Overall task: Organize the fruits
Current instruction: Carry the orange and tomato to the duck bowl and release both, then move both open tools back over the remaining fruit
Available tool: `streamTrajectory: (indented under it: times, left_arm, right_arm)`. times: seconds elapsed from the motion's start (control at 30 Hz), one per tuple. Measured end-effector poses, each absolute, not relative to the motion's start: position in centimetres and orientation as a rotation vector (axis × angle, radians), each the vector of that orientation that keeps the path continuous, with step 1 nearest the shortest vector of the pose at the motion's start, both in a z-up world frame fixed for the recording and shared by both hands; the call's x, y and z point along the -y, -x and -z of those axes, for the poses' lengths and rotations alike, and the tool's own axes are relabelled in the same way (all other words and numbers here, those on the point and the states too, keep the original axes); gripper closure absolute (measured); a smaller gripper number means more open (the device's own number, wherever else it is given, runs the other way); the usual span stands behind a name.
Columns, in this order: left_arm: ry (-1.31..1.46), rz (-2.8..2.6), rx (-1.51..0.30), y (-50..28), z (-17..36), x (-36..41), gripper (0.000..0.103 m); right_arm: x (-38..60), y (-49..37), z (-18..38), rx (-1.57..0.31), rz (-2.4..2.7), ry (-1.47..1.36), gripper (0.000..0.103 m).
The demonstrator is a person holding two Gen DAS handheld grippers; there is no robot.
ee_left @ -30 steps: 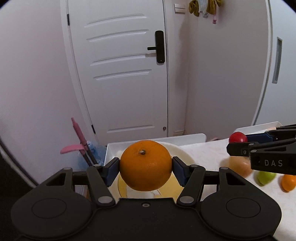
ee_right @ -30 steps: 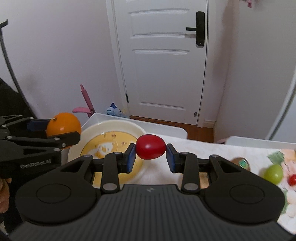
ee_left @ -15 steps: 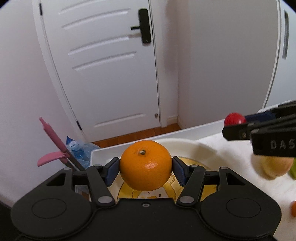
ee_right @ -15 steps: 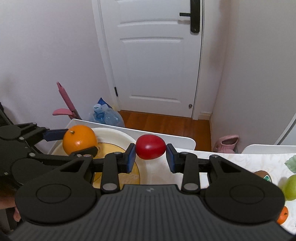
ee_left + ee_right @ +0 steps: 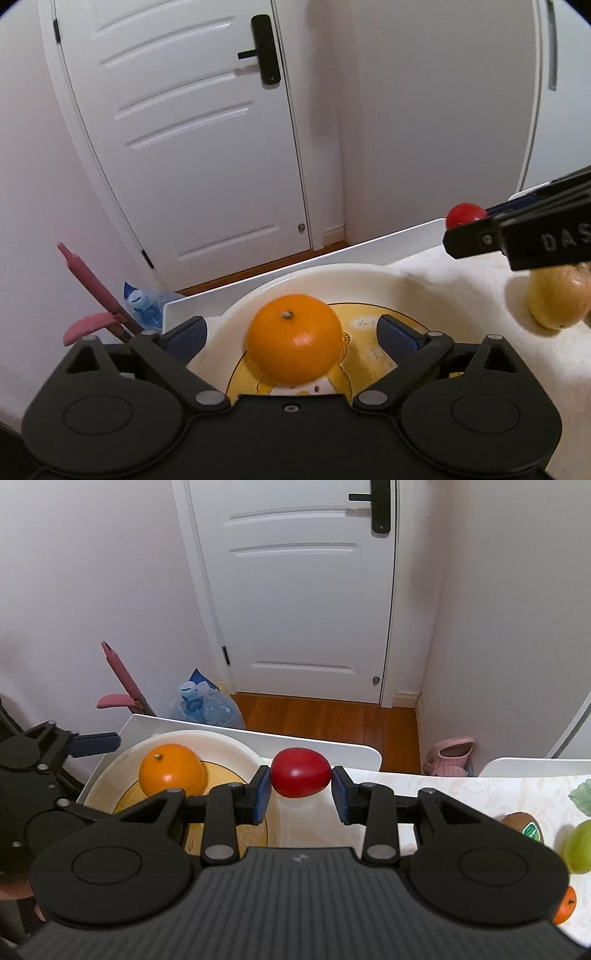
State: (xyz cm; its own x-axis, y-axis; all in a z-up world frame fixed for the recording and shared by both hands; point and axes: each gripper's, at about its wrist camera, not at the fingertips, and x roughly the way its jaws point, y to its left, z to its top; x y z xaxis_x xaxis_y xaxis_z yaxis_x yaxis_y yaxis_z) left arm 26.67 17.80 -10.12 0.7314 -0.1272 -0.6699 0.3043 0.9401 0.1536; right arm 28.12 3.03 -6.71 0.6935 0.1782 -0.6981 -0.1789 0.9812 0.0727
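Left wrist view: the left gripper (image 5: 291,332) tilts down over the plate (image 5: 369,280) at the tabletop's left edge, its jaws opening, pads clear of the orange (image 5: 294,338) resting on the plate between them. Right gripper (image 5: 300,788), angled downward beside the plate, is clamped on a red fruit (image 5: 301,777).

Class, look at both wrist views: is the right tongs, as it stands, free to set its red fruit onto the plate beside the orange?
Probably yes. The right tongs grips the red fruit by the plate rim; bare plate lies right of the orange. The left tongs, opening, flanks the orange.
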Motion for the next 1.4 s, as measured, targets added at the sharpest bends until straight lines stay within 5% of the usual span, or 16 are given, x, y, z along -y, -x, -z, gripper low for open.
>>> streamTrajectory:
  times: [0.83, 0.87, 0.93, 1.0, 1.4]
  left_arm:
    - [-0.200, 0.132, -0.765, -22.4, 8.4, -22.1, 0.001]
    - [-0.196, 0.129, -0.765, -22.4, 8.4, -22.2, 0.001]
    - [-0.194, 0.125, -0.765, -22.3, 8.5, -22.4, 0.001]
    - [-0.195, 0.127, -0.765, -22.2, 8.5, -22.4, 0.001]
    - [-0.179, 0.134, -0.747, -21.7, 7.5, -21.9, 0.001]
  right_arm:
    - [-8.7, -29.6, 10.5, -0.822, -0.397, 0.109, 0.052]
    - [-8.8, -29.6, 10.5, -0.819, -0.400, 0.108, 0.047]
    - [-8.8, -29.4, 10.4, -0.813, -0.401, 0.097, 0.014]
    - [-8.3, -28.9, 9.9, -0.780, -0.375, 0.080, 0.000]
    - [-6.6, -27.5, 7.5, -0.770, -0.305, 0.017, 0.000]
